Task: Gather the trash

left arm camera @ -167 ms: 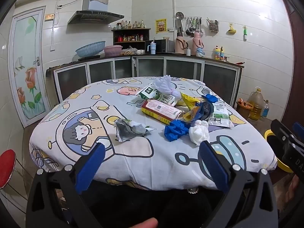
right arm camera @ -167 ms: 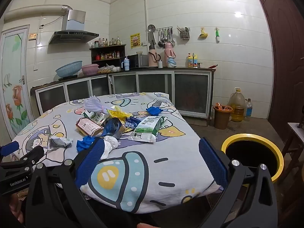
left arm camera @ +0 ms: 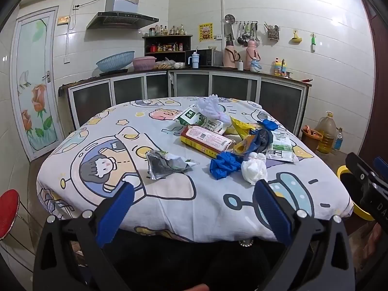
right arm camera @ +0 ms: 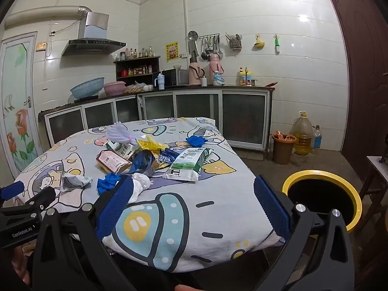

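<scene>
Blue tools [left arm camera: 192, 208] (both agape) before trash [left arm camera: 225, 143]

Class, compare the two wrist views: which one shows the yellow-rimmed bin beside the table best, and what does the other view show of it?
The right wrist view: the yellow-rimmed bin shows most of its rim and its dark opening, on the floor right of the table. The left wrist view catches only slivers of rim behind the right gripper.

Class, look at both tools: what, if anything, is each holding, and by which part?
Nothing is held: the left tool and right tool are both open and empty.
</scene>
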Demonstrator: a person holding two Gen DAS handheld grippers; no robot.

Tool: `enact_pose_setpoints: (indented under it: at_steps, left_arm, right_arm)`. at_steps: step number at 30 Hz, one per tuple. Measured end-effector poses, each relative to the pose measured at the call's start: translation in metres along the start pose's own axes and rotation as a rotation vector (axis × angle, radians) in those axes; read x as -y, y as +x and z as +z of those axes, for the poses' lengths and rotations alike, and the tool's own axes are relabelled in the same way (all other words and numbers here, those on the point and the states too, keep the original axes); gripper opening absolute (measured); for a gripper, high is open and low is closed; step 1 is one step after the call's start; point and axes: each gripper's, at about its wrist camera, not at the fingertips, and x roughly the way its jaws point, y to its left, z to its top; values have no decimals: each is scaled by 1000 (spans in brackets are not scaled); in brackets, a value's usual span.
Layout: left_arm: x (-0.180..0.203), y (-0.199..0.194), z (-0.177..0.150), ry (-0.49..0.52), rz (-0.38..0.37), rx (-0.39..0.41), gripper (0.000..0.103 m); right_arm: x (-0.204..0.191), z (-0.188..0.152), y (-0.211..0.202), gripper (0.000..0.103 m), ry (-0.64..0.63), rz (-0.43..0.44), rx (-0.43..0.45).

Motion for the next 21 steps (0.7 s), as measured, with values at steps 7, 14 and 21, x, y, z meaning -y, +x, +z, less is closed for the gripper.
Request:
enact_pose_setpoints:
  at_steps: [7,14,21]
  left_arm:
    - [2,5,-10,-9,0,-9,96]
    - [-5,6,-2,-22,-7,-20,96]
    - [-6,7,-2,-26,-10,-32,96]
  right_arm:
    - [4,-3,1,96,3,-2,-2]
    - [0,-2,4,96,1,-4,-9]
    - [0,-5,7,96,8,-11,-20]
